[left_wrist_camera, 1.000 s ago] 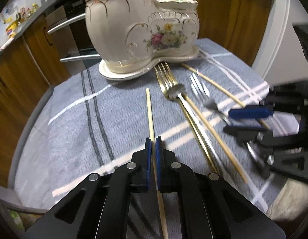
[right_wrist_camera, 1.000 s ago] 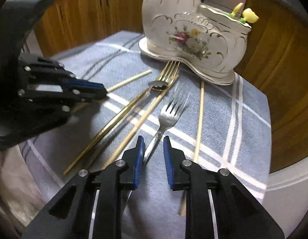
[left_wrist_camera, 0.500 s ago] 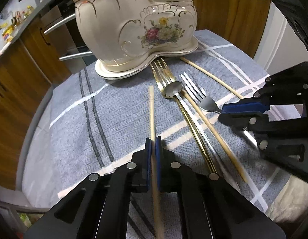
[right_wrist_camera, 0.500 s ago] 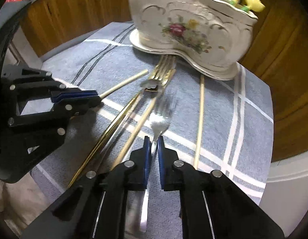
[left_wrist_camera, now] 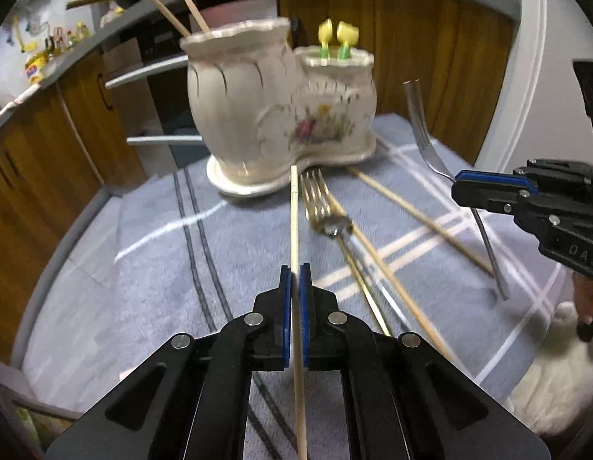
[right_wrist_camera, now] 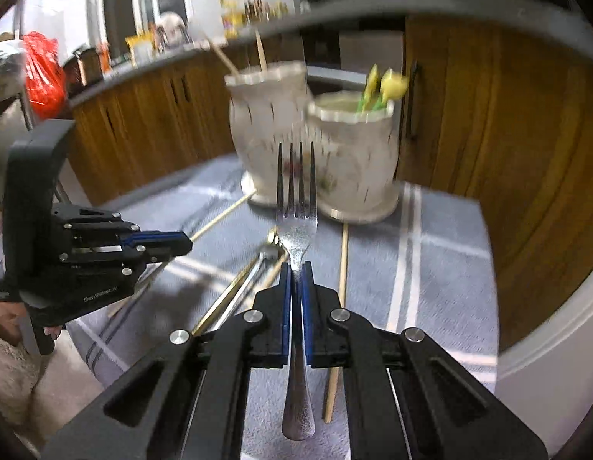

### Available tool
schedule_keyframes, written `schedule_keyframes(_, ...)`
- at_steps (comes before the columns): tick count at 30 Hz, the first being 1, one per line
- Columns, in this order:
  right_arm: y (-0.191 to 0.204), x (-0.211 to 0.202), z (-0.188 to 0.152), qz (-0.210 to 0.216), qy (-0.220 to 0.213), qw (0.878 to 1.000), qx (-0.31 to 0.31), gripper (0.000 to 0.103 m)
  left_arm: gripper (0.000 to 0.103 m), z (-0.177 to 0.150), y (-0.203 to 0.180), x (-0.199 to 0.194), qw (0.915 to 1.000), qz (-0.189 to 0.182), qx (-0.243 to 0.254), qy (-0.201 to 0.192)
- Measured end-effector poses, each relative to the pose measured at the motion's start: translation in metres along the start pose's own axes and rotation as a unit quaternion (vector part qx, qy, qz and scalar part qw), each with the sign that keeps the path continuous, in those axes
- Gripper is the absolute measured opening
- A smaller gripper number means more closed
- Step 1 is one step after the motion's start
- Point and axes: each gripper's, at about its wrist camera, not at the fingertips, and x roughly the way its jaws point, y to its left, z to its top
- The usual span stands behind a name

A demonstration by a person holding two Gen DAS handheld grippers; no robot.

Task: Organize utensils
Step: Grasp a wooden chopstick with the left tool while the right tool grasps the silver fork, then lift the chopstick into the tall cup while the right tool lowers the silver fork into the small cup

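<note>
Jaws of both hand-held grippers are clenched, each on one utensil lifted clear of the cloth-covered desk. The left gripper pinches a wooden chopstick partway along, its far tip pointing at the foot of the ceramic holder. The right gripper grips a silver fork at the neck, tines aimed up at the holder and the handle trailing back beneath the jaws. The holder, a cream two-compartment vase with painted flowers, stands at the far edge of the desk; its taller compartment already has two chopsticks in it, and its lower one carries two yellow-topped picks. In front of the holder lie a gold fork and more loose chopsticks. The step in hand looks like carrying both picked-up pieces toward the holder. Next, each probably needs raising above the rim, tipping toward upright, and releasing into a compartment without nudging the holder.
</note>
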Motion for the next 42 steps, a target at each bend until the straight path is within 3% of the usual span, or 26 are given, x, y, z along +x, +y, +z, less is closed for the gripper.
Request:
schedule_keyframes(7, 0.004, -0.024, -0.006, -0.018, -0.098, 0.995, -0.023, 0.005, 0.005, 0.009, -0.004, -0.02, 0.9987, -0.016, 0.007, -0.048)
schedule_keyframes(15, 0.008, -0.036, -0.001, -0.024, -0.161, 0.986, -0.041, 0.005, 0.005, 0.02, -0.003, -0.035, 0.9954, -0.035, 0.001, -0.09)
schedule_keyframes(20, 0.0, -0.038, 0.022, -0.015, -0.185, 0.982, -0.029, 0.005, 0.005, 0.042, 0.011, -0.056, 0.9858, -0.058, -0.021, -0.156)
schedule_keyframes(23, -0.008, -0.035, 0.043, -0.008, -0.196, 0.98, -0.017, 0.005, 0.005, 0.063, 0.019, -0.059, 0.982, -0.066, -0.025, -0.176)
schedule_keyframes(27, -0.023, -0.025, 0.076, -0.001, -0.213, 0.977, 0.003, 0.005, 0.005, 0.093, 0.027, -0.057, 0.9778, -0.047, -0.028, -0.202)
schedule_keyframes(31, -0.038, -0.014, 0.105, 0.004, -0.236, 0.971, 0.029, 0.005, 0.005, 0.122, 0.035, -0.061, 0.9683, -0.039, -0.04, -0.244)
schedule_keyframes(33, -0.042, -0.009, 0.117, 0.004, -0.247, 0.968, 0.035, 0.005, 0.005, 0.135, 0.041, -0.064, 0.9569, -0.037, -0.047, -0.284)
schedule_keyframes(35, -0.046, -0.001, 0.128, -0.003, -0.259, 0.965, 0.037, 0.005, 0.005, 0.146, 0.044, -0.063, 0.9502, -0.012, -0.053, -0.307)
schedule_keyframes(40, -0.05, 0.016, 0.144, -0.017, -0.282, 0.958, 0.038, 0.005, 0.005, 0.168, 0.054, -0.049, 0.9374, 0.009, -0.067, -0.342)
schedule_keyframes(42, -0.053, 0.023, 0.146, -0.024, -0.288, 0.957, 0.041, 0.005, 0.005, 0.174, 0.054, -0.039, 0.9363, 0.02, -0.067, -0.344)
